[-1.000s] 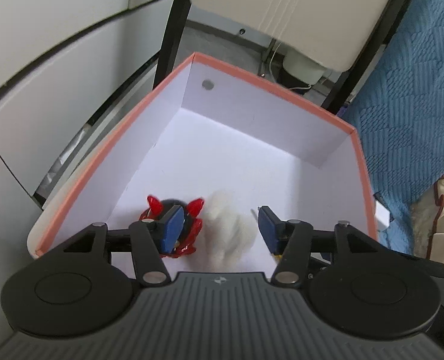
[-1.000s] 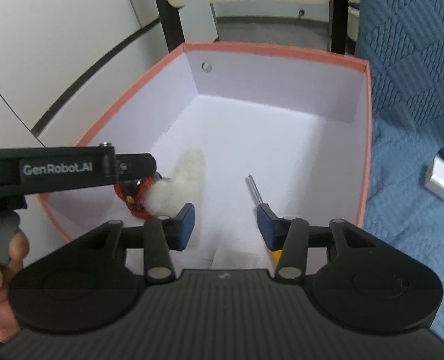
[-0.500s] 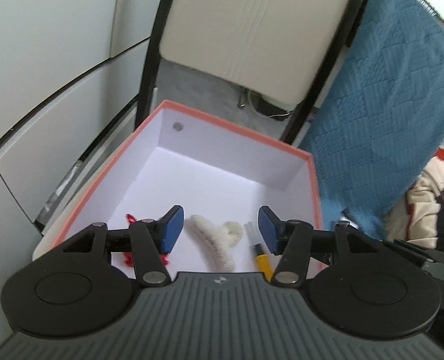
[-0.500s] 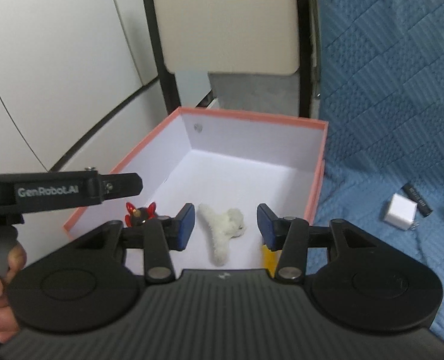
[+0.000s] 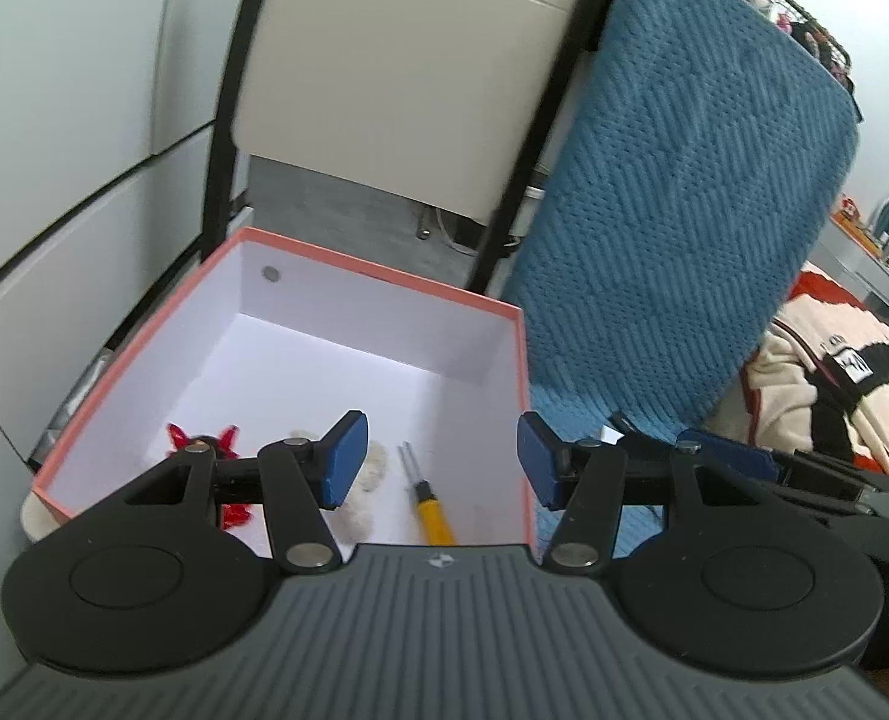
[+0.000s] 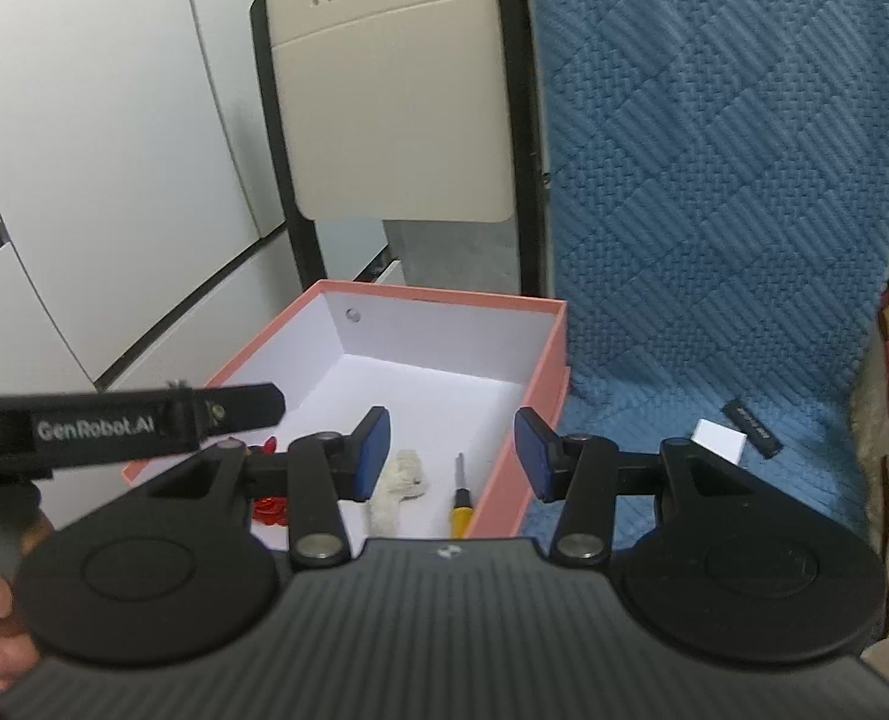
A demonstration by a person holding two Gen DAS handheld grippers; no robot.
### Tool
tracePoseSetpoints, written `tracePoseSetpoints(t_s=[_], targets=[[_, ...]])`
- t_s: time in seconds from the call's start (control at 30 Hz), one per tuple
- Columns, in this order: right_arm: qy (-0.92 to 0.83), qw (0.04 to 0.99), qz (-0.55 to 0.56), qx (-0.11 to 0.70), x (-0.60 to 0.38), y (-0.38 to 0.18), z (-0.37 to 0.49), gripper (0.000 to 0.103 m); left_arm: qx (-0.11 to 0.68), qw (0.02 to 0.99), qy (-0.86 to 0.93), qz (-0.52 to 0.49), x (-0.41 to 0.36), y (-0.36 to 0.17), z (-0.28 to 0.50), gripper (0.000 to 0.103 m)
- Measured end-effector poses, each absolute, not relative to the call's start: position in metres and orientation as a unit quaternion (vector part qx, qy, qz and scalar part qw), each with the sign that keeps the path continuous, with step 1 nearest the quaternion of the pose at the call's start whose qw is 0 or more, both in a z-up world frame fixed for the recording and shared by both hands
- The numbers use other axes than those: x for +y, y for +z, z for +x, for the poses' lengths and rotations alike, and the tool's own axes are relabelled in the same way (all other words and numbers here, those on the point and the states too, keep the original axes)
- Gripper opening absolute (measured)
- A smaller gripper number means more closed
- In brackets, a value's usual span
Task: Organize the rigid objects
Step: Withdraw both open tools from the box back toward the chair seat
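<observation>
Holding both tools above the near edge of the pink-rimmed box [image 6: 507,483], each looking down and forward into it. Keeping the left gripper [image 5: 438,459] spread wide with nothing between its blue pads; likewise carrying the right gripper [image 6: 453,453] spread and empty, probably so that either is ready for the next pick.

Lying on the white box floor, at its near end: a red spiky toy [image 5: 201,441] at the left, a fluffy white hair claw [image 6: 399,489] in the middle, and a yellow-handled screwdriver [image 6: 461,498] at the right with its shaft pointing toward the far wall. Sitting apart from one another, apparently dropped in rather than arranged.

Resting outside the box on the blue knitted blanket [image 6: 714,228], to the right: a small white block [image 6: 719,441] and a thin black stick-shaped item [image 6: 756,420] just beyond it, seemingly waiting to be collected.

Hiding most of the red toy behind the left finger in both views, and covering the near ends of the hair claw and screwdriver handle with the gripper bodies. Leaving the printing on the black item too small to read.
</observation>
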State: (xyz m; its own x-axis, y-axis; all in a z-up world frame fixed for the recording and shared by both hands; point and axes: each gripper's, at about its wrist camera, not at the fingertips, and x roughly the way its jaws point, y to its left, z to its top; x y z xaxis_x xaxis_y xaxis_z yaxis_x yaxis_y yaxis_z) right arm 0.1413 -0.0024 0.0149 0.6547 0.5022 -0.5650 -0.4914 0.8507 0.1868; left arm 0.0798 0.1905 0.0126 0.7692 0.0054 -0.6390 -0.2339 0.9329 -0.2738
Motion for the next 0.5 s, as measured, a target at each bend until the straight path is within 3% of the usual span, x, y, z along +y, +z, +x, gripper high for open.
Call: tracePoseSetpoints(t_s=[0.5], targets=[[0.235,0.924,-0.001,0.301,-0.057,0.006,0.120,0.049,0.339,0.928,0.020,-0.155,0.129,-0.001,0.081,0.061]])
